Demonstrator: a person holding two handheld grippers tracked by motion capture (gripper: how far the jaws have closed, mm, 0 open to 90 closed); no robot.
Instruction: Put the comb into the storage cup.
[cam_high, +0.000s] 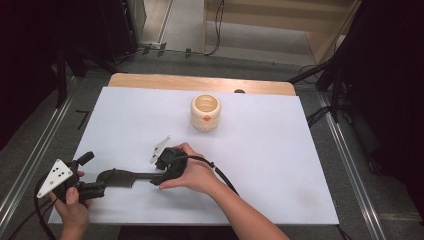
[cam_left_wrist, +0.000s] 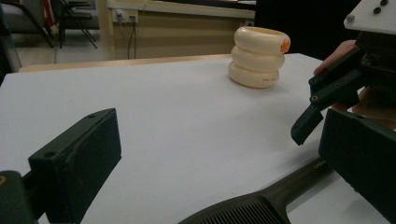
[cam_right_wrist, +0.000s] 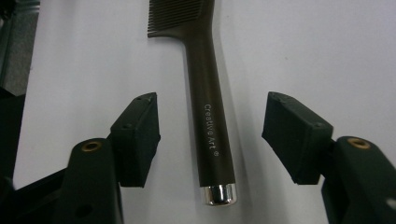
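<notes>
The dark comb (cam_right_wrist: 205, 88) lies flat on the white table (cam_high: 280, 165), near my side. My right hand-held gripper (cam_right_wrist: 210, 135) has its handle between open jaws, not touching. My left hand-held gripper (cam_left_wrist: 219, 163) stands wide around the comb's teeth end. A cream cup (cam_high: 205, 113) sits farther away.

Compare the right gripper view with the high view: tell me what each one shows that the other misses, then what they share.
Right gripper view alone: white lettering on the comb's handle, its silver end cap, and the right gripper with jaws apart either side of the handle, not touching it.

High view alone: the cream cup, the left gripper at the comb's toothed end, both hands and the floor around the table.

Both: the comb lying flat on the white table.
</notes>
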